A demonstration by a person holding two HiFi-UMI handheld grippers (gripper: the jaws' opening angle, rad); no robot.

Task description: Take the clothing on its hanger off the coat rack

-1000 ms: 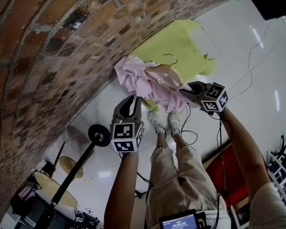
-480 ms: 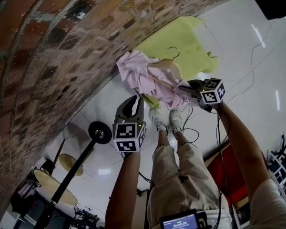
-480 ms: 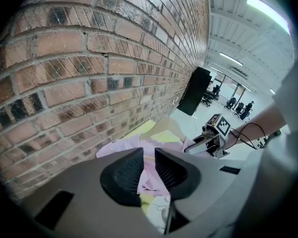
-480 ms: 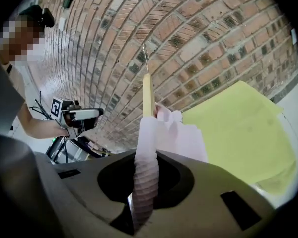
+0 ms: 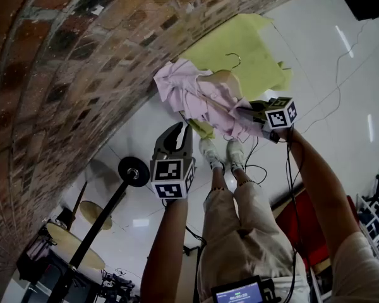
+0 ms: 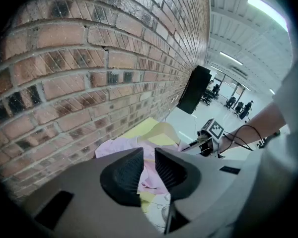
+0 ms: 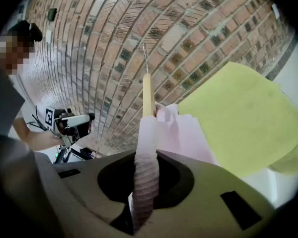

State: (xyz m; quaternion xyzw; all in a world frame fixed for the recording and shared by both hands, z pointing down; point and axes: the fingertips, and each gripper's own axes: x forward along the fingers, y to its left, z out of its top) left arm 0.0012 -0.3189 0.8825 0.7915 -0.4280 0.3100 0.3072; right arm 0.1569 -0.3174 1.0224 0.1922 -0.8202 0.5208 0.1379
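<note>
Pink clothing (image 5: 196,96) on its hanger (image 5: 216,76) is hanging beside the brick wall (image 5: 82,55). Right claw (image 5: 243,113) is gripping the cloth-covered hanger arm. Left claw (image 5: 177,133) is standing open, empty, near the clothing.

I've got the brick wall (image 5: 63,74) shutting off the whole left side. A black stand (image 5: 101,216) slants below-left of my left gripper (image 5: 182,130). Rightward lies open floor (image 5: 341,74), crossed only by thin cables (image 5: 258,170).

readable text: none | left cube (image 5: 170,179): square code pattern, no letters | right cube (image 5: 280,113): same | screen (image 5: 239,292): lit, print too small to read from here
</note>
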